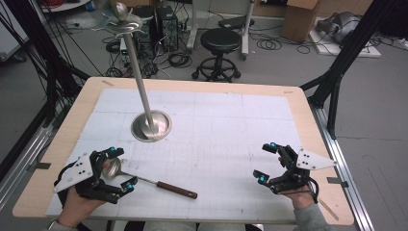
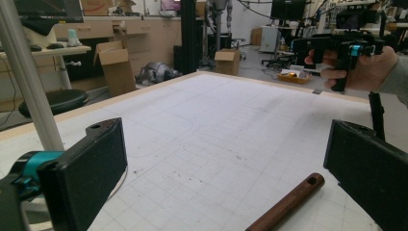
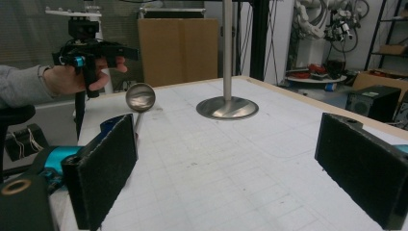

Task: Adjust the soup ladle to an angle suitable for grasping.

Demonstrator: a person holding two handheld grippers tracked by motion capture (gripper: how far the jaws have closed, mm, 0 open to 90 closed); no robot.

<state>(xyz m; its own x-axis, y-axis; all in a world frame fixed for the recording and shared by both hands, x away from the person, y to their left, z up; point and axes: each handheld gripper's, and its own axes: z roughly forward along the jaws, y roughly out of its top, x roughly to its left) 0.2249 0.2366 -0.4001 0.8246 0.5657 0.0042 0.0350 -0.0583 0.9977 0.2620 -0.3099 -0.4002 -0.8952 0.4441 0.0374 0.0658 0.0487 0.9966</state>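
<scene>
A ladle lies on the white mat near the front left, its steel bowl to the left and its brown wooden handle pointing right. My left gripper stands open astride the ladle's thin shaft, not closed on it. In the left gripper view the handle end lies low between the wide-apart jaws. My right gripper is open and holds nothing at the front right. In the right gripper view the ladle bowl shows across the mat.
A steel stand with a round base and a tall leaning pole stands on the mat's left-centre, just beyond the ladle. The wooden table edge frames the mat. A black stool and cables lie on the floor behind.
</scene>
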